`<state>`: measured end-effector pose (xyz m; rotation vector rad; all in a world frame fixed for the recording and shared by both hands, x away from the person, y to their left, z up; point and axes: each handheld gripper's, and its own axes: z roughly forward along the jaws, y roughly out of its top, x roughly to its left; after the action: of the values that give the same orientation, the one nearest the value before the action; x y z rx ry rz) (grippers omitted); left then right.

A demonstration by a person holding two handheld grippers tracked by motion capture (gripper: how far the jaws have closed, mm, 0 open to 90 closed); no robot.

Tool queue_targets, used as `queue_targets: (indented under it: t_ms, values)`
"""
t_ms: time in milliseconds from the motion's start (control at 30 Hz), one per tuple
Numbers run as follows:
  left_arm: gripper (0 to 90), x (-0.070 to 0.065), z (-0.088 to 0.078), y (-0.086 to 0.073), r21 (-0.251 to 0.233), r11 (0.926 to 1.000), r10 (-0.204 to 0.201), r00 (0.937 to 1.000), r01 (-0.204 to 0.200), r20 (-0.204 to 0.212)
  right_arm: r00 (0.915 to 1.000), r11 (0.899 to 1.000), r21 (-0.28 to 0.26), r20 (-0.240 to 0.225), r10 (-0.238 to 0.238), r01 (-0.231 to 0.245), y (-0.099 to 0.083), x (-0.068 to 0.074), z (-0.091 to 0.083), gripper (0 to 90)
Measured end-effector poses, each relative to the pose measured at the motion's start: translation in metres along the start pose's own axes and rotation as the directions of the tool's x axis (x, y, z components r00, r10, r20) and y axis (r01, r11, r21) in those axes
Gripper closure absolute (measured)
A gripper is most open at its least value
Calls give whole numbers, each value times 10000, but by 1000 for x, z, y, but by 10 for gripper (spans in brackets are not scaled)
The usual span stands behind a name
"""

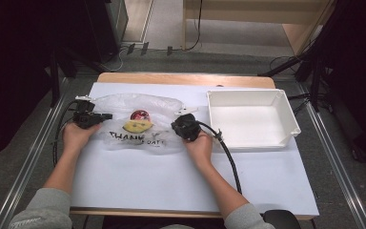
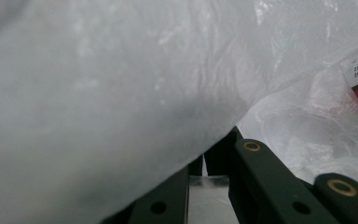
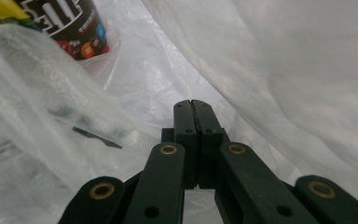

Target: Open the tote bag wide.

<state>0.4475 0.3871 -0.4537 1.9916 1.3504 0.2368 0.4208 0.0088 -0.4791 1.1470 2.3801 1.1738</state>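
A clear plastic bag [image 1: 147, 102] printed with black letters lies on the white table. Inside it are a red can [image 1: 139, 115] and a yellow item [image 1: 137, 126]. My left gripper [image 1: 106, 116] is at the bag's left edge. In the left gripper view the bag's film [image 2: 121, 93] drapes over the jaw tips of the left gripper [image 2: 216, 156], which is shut on it. My right gripper [image 1: 177, 125] sits at the bag's right edge. In the right gripper view the right gripper [image 3: 192, 105] has its jaws pressed together, with bag film [image 3: 284, 70] on both sides and the can [image 3: 70, 28] ahead at upper left.
An empty white bin [image 1: 286, 112] stands to the right of the bag, close to my right hand. A black cable [image 1: 231, 162] trails from the right gripper across the white table top [image 1: 147, 181]. A wooden edge [image 1: 186, 78] borders the far side.
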Motion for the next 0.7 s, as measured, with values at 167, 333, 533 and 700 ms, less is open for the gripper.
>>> queue_targets:
  t_ms: [167,333,533,700]
  values:
    - [893,2,-1,0,21,9999,-113,9998,113,-166,9998,9999,107,-145,-117,118,-8,6,-9,900]
    - [900,6,-4,1,44,9998,-207,9986,210,-496,9995,9997,91,-209,-238,239,-14,10,-15,900]
    - [900,9,-7,1,30,9996,-268,9949,272,-974,9989,9988,177,-110,-445,447,-17,12,-20,900]
    - [900,14,-9,-1,-55,9988,-484,9942,481,-962,9992,9990,174,-40,-399,400,-21,11,-25,900]
